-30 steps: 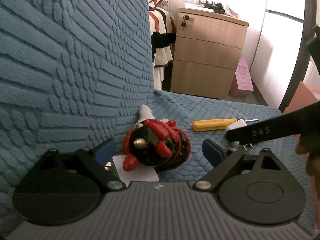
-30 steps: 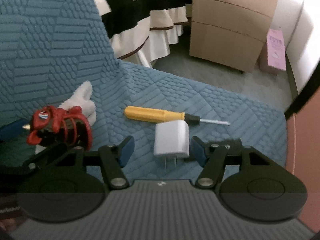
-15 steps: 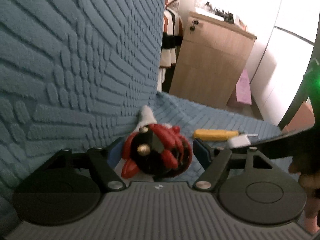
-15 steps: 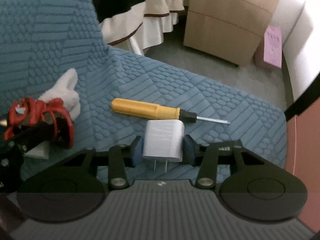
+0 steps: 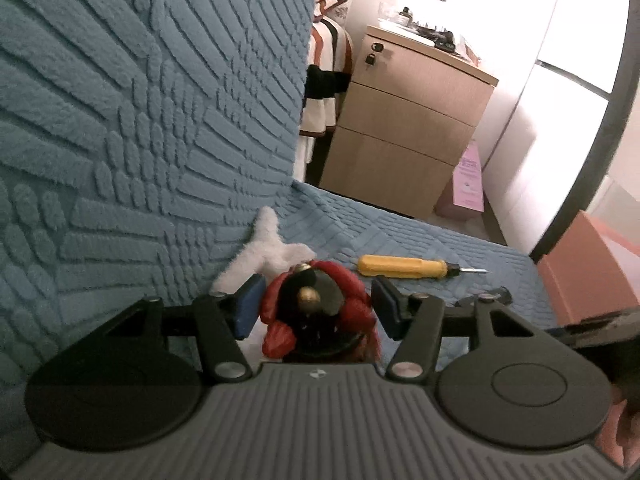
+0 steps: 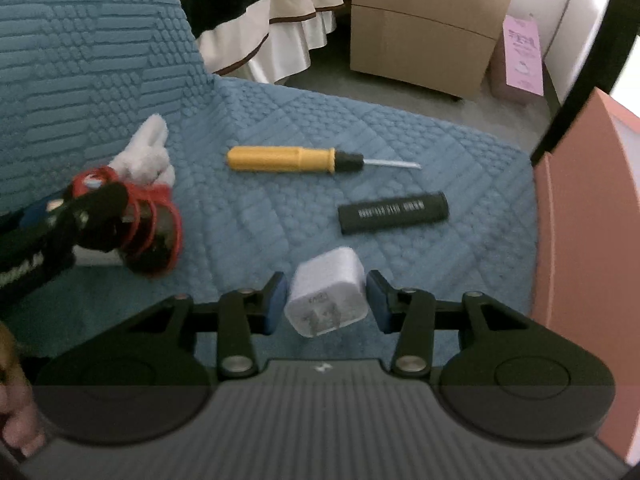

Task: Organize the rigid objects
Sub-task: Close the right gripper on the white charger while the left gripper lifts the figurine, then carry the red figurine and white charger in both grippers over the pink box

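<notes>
A red and black toy figure sits between the blue pads of my left gripper. Its jaws are closing, and both pads touch the toy's sides. The right wrist view shows the same toy under a left fingertip. My right gripper is shut on a white plug charger, which is tilted with its prongs toward the camera. A yellow screwdriver and a black tube lie on the blue seat cover.
A white plush piece rests against the blue backrest. An orange box borders the seat on the right. A wooden drawer cabinet and a pink bag stand beyond the seat edge.
The left jaws have narrowed from wide open to the toy's sides. The right jaws closed on the charger and carried it toward the near edge, baring the black tube.
</notes>
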A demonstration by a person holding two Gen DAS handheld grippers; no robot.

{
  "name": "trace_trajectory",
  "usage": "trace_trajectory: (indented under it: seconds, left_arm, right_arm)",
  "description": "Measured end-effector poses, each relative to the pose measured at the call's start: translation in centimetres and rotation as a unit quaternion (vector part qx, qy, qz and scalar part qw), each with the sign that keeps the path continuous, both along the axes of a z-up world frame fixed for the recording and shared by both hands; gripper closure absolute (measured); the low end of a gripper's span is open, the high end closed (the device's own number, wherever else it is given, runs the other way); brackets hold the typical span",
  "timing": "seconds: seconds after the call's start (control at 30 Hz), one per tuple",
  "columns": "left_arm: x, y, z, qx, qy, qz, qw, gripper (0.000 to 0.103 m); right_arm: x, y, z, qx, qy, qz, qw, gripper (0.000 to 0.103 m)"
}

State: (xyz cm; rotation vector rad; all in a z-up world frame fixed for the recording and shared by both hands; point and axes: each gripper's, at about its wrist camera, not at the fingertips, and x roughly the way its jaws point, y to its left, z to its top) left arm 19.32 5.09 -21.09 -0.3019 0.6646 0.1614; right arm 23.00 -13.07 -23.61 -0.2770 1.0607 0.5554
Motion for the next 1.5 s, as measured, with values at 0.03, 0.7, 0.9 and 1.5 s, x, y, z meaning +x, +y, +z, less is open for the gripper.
trace_trajectory:
  seconds: [0.03, 0.7, 0.9, 1.5]
  left_arm:
    - [-0.3, -0.3, 0.0, -0.001, 0.001, -0.005, 1.0, 0.039]
    - [-5.0, -7.1, 1.0, -0.023, 0.074, -0.071, 0.9944, 0.045]
    - [-6.1, -7.2, 2.8, -0.04, 0.084, -0.068, 0.9933, 0.045]
    - [-5.4, -8.6, 11.0, -0.074, 0.064, -0.098, 0.9903, 0.045]
  right_arm:
    - [-0.3, -0.4, 0.1, 0.0, 0.0, -0.001, 1.0, 0.057]
    - [-6.9, -7.8, 1.5, 0.015, 0.0, -0.026, 1.0, 0.058]
    - [-7.8, -8.6, 2.2, 0.023, -0.002, -0.02, 1.0, 0.058]
    - [-8.2, -11.1, 9.8, 0.063, -0.057, -0.021, 0.996, 0.058]
